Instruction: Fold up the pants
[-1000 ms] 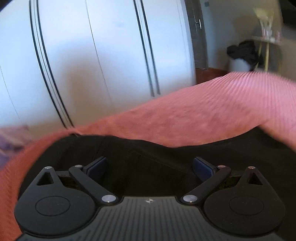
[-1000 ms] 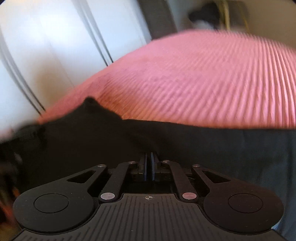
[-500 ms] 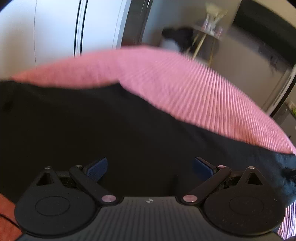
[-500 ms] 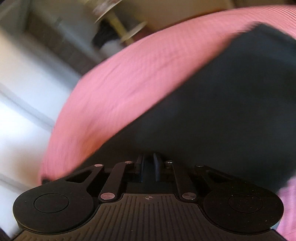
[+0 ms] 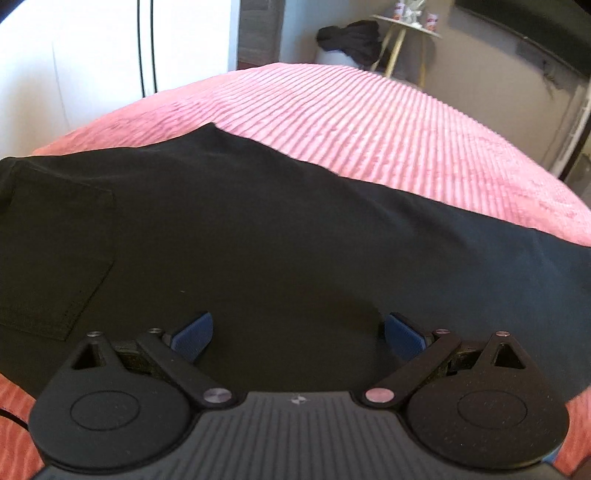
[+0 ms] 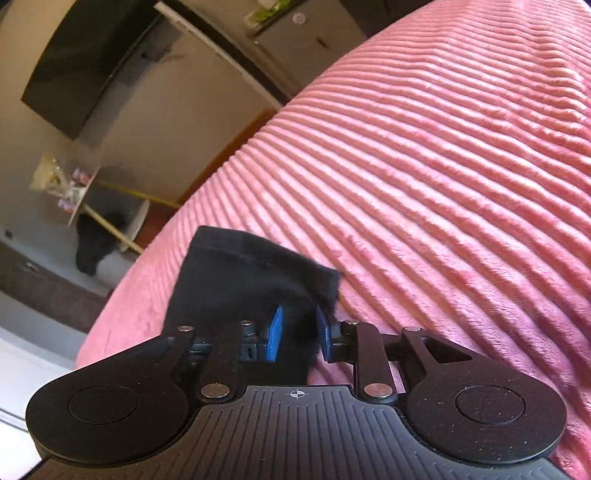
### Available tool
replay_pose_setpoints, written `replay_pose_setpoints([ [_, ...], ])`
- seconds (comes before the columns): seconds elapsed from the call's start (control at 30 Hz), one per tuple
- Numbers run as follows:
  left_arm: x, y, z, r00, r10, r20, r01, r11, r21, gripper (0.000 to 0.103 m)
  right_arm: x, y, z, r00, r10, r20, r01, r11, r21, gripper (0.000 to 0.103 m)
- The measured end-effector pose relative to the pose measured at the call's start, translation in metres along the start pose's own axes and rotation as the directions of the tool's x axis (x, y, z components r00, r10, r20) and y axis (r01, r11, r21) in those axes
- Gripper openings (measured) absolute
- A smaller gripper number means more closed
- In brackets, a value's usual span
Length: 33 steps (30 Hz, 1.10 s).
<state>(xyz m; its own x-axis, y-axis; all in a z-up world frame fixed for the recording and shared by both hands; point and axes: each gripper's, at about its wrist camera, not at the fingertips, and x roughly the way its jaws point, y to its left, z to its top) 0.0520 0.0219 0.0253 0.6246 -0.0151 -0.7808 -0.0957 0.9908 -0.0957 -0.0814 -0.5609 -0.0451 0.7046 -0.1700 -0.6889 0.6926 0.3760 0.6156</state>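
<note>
Black pants (image 5: 258,229) lie flat on a pink ribbed bedspread (image 5: 369,122), with a back pocket (image 5: 55,258) at the left. My left gripper (image 5: 297,332) hovers just above the pants, jaws wide open and empty. In the right wrist view, my right gripper (image 6: 298,332) has its blue pads (image 6: 275,334) partly apart with the hem end of a black pant leg (image 6: 243,273) between them on the bedspread (image 6: 443,184). The pads do not clamp the cloth tightly.
White wardrobe doors (image 5: 92,55) stand at the left beyond the bed. A small side table (image 5: 406,26) with dark clothes (image 5: 351,37) beside it stands at the back. A dark wall screen (image 6: 74,74) hangs past the bed edge.
Both grippers swung toward the right end of the pants. My right gripper went from shut to partly open at the leg hem. My left gripper stayed open.
</note>
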Motion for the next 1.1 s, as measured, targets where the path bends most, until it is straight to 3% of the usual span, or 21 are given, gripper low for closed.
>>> replay_pose_setpoints([
  [0.07, -0.002, 0.000, -0.001, 1.000, -0.005, 0.011, 0.005, 1.000, -0.002, 0.099, -0.002, 0.011, 0.002, 1.000, 0.014, 0.009, -0.014, 0.999, -0.042, 0.029],
  [0.13, -0.005, 0.001, -0.001, 0.999, -0.020, 0.031, 0.021, 1.000, -0.013, 0.099, 0.005, 0.031, 0.001, 0.997, 0.078, -0.009, -0.079, 0.993, -0.087, 0.029],
  [0.23, -0.008, 0.003, -0.002, 0.998, -0.038, 0.052, 0.039, 0.999, -0.021, 0.099, 0.021, 0.064, -0.002, 0.989, 0.127, -0.077, -0.138, 0.979, -0.151, 0.032],
  [0.3, -0.009, -0.002, -0.003, 0.996, -0.045, 0.072, 0.045, 0.999, -0.002, 0.099, 0.037, 0.093, -0.017, 0.985, 0.118, -0.127, -0.148, 0.951, -0.270, 0.032],
  [0.4, -0.006, -0.007, -0.004, 0.995, -0.031, 0.096, 0.028, 0.999, 0.040, 0.099, 0.072, 0.129, -0.051, 0.983, 0.046, -0.176, -0.127, 0.865, -0.485, 0.030],
  [0.5, 0.004, -0.010, -0.005, 0.997, -0.008, 0.075, 0.003, 0.998, 0.067, 0.099, 0.091, 0.144, -0.086, 1.000, 0.020, 0.007, -0.009, 0.709, -0.705, 0.030],
  [0.57, 0.008, -0.013, -0.009, 0.997, 0.011, 0.077, -0.017, 0.997, 0.076, 0.099, 0.101, 0.159, -0.098, 0.996, -0.009, 0.094, 0.078, 0.638, -0.766, 0.038],
  [0.63, 0.008, -0.015, -0.008, 0.996, 0.018, 0.091, -0.025, 0.996, 0.084, 0.099, 0.105, 0.166, -0.093, 0.993, -0.033, 0.112, 0.107, 0.646, -0.755, 0.045],
  [0.8, 0.008, -0.011, -0.010, 0.995, 0.006, 0.101, -0.012, 0.998, 0.061, 0.099, 0.086, 0.161, -0.075, 0.998, -0.061, 0.025, 0.061, 0.709, -0.702, 0.045],
  [0.93, 0.000, -0.008, -0.016, 0.995, -0.001, 0.102, -0.004, 0.998, 0.055, 0.099, 0.056, 0.118, -0.080, 0.998, 0.019, -0.055, -0.050, 0.782, -0.621, 0.045],
  [1.0, 0.001, -0.008, -0.015, 0.995, -0.004, 0.100, -0.002, 0.998, 0.056, 0.099, 0.037, 0.091, -0.077, 0.998, 0.049, -0.042, -0.064, 0.823, -0.565, 0.045],
  [1.1, 0.002, -0.008, -0.013, 0.995, -0.008, 0.099, 0.002, 0.998, 0.058, 0.099, 0.015, 0.053, -0.060, 0.998, 0.059, -0.007, -0.057, 0.915, -0.399, 0.045],
])
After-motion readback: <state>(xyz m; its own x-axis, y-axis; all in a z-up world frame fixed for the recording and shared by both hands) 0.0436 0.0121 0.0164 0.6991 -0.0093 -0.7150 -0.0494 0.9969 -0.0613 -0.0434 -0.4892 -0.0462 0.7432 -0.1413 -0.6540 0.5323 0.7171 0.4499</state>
